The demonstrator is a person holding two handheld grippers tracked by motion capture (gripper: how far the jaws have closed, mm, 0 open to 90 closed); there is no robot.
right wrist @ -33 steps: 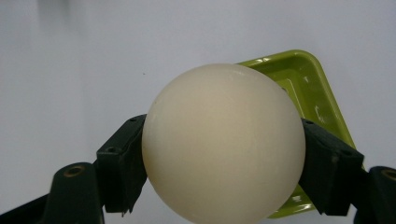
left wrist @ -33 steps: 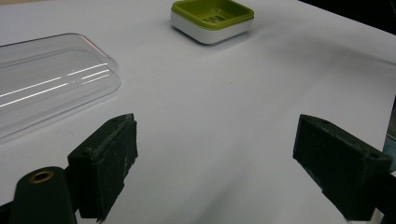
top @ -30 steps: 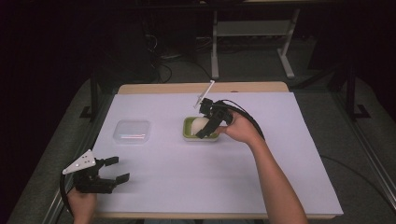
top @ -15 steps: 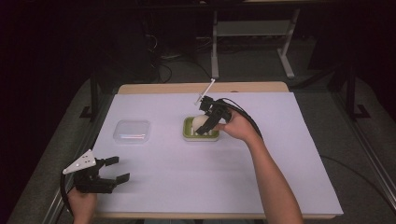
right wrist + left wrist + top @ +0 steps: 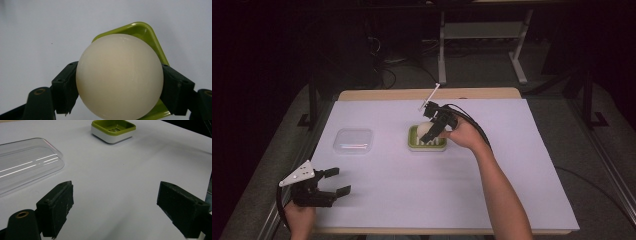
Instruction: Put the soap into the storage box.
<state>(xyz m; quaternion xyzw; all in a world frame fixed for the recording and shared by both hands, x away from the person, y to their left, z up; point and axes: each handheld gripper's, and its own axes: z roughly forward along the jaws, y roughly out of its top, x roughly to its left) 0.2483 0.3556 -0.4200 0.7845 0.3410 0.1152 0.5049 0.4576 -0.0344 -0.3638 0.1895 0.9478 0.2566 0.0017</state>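
- Cream ball (image 5: 119, 76), round and smooth, sits clamped between the two black jaws of the right gripper (image 5: 120, 87), one jaw pressing each side of it.
- Directly behind the ball, as the right gripper looks along its jaws, lies a green dish (image 5: 145, 33) with a white base; whether ball and dish touch cannot be told.
- From the high view, the right gripper (image 5: 433, 131) holds the ball (image 5: 426, 129) over the dish (image 5: 414, 142), near the middle of the white table cover (image 5: 512, 165).
- Left gripper (image 5: 115, 212) rests low over the table cover with its jaws spread wide and nothing between them.
- Ahead of the left gripper and to its left lies a clear plastic lid (image 5: 25, 165); farther ahead stands the green dish (image 5: 113, 130), well apart from the jaws.
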